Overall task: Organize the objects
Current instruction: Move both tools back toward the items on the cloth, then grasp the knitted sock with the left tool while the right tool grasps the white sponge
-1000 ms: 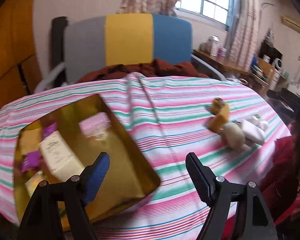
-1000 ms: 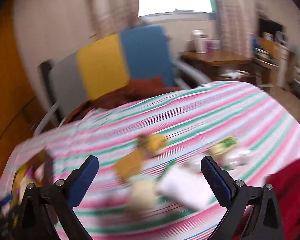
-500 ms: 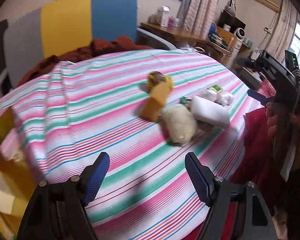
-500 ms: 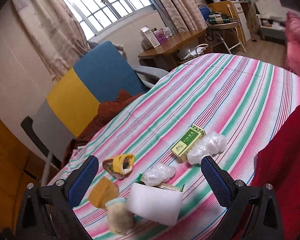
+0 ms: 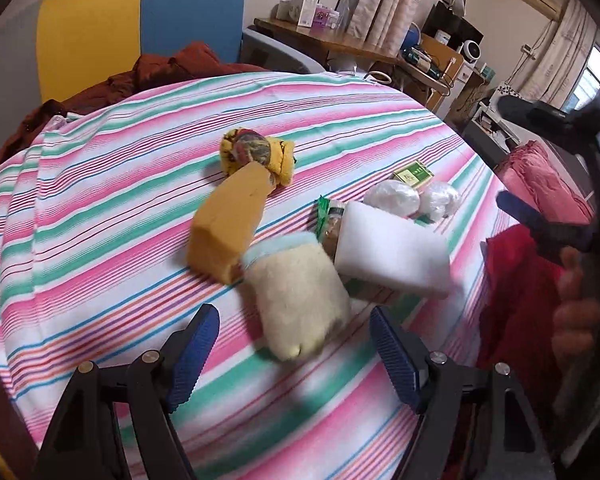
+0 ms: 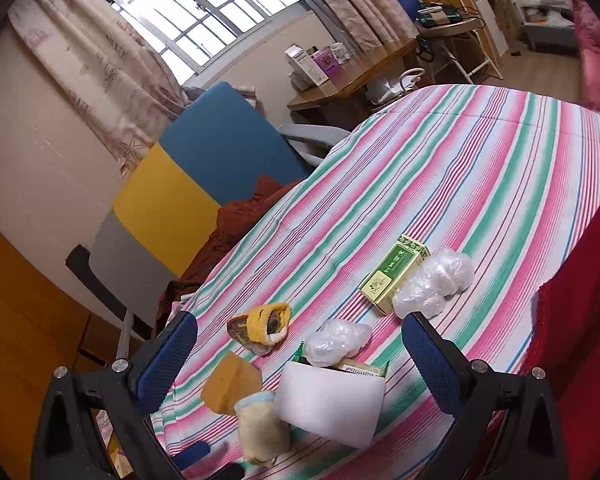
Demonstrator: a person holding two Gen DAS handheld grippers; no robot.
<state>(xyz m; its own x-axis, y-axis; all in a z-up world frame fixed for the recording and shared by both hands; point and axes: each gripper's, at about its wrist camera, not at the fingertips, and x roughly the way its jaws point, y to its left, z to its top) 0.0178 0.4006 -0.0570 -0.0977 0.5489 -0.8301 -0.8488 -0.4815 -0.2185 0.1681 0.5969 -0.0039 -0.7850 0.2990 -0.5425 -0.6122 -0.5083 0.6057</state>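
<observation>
Left claw [image 5: 294,344] nearer cream roll [image 5: 298,300], apart; packet [image 5: 329,222] half hidden.

We saw a tablecloth [image 5: 100,208] striped pink, green and white, an orange-yellow sponge [image 5: 226,226], a white foam block [image 5: 392,252], a green box [image 6: 394,278] and a cream sock [image 5: 300,304].

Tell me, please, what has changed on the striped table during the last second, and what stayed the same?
The left tongs swung away from the gold tin tray toward the loose pile and now hang open just before the cream fuzzy rolled cloth. The right tongs steadied, open, above the white foam block. Nothing was gripped or released. The orange sponge block, green box and plastic-wrapped bundles kept their places.
</observation>
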